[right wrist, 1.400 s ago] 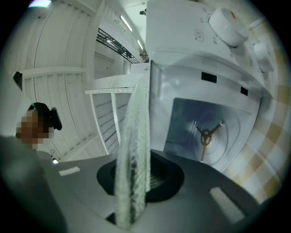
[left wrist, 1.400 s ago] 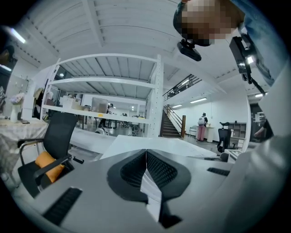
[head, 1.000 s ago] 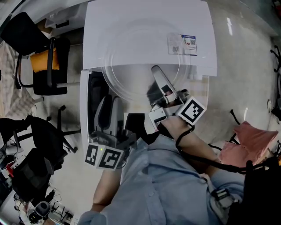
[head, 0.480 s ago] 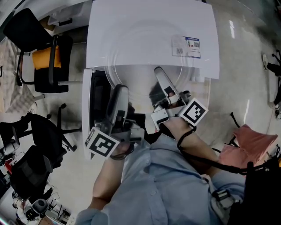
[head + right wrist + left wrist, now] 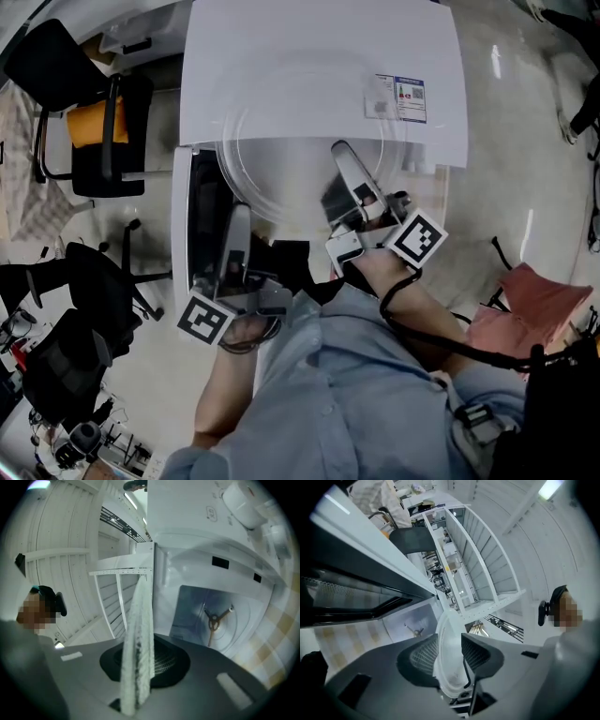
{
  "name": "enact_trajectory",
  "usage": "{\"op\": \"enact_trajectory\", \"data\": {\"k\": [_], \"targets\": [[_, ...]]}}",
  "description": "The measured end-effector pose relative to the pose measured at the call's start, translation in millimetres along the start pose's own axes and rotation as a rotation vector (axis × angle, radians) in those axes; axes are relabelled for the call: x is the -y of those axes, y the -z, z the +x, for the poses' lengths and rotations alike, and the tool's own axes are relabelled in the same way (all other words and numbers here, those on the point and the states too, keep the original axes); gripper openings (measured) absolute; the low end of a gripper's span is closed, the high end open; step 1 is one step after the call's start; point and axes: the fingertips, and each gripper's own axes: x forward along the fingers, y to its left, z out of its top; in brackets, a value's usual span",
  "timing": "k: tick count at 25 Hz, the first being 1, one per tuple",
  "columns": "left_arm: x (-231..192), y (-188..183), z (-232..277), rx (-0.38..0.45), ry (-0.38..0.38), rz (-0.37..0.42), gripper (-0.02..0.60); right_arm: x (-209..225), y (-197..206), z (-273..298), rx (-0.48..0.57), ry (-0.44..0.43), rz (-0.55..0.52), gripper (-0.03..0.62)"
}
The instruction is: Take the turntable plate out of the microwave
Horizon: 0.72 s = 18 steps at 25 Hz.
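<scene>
The microwave (image 5: 319, 66) is plain white; its open door (image 5: 202, 216) has a black window. The turntable plate (image 5: 281, 173) is clear, colourless glass (edge-on in the right gripper view it looks frosted white). A label (image 5: 401, 97) near the right edge of the microwave's top is white and blue. The right hand-held gripper (image 5: 339, 155) is grey, its pads (image 5: 165, 662) black with a fine mesh pattern, its cube (image 5: 415, 239) white with black squares. The shirt (image 5: 356, 394) is light blue. A chair (image 5: 52, 61) is black with an orange cushion (image 5: 89, 127). A cloth (image 5: 539, 298) is pink, the floor (image 5: 506, 141) pale grey.
</scene>
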Motion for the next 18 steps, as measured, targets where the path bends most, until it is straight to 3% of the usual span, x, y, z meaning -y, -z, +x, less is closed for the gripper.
{"op": "enact_trajectory", "data": {"k": [3, 7, 14, 16, 18], "targets": [[-1.1, 1.7, -9.7, 0.003, -0.009, -0.026, 0.227, -0.2, -1.3, -0.8, 0.014, 0.005, -0.003, 0.031], [-6.3, 19.3, -7.6, -0.023, 0.019, -0.089, 0.239, -1.1, -0.1, -0.2, 0.000, -0.001, -0.007, 0.031], [-6.7, 29.5, 15.7, -0.048, 0.046, -0.077, 0.239, -0.8, 2.5, -1.2, -0.010, 0.002, -0.001, 0.031], [-9.4, 27.8, 19.9, -0.044, 0.035, -0.077, 0.230, -0.4, 3.9, -2.0, -0.016, 0.003, -0.001, 0.031], [-16.1, 26.8, 21.6, -0.044, 0.004, -0.080, 0.128, 0.0, 4.7, -2.5, -0.018, 0.005, 0.000, 0.032]]}}
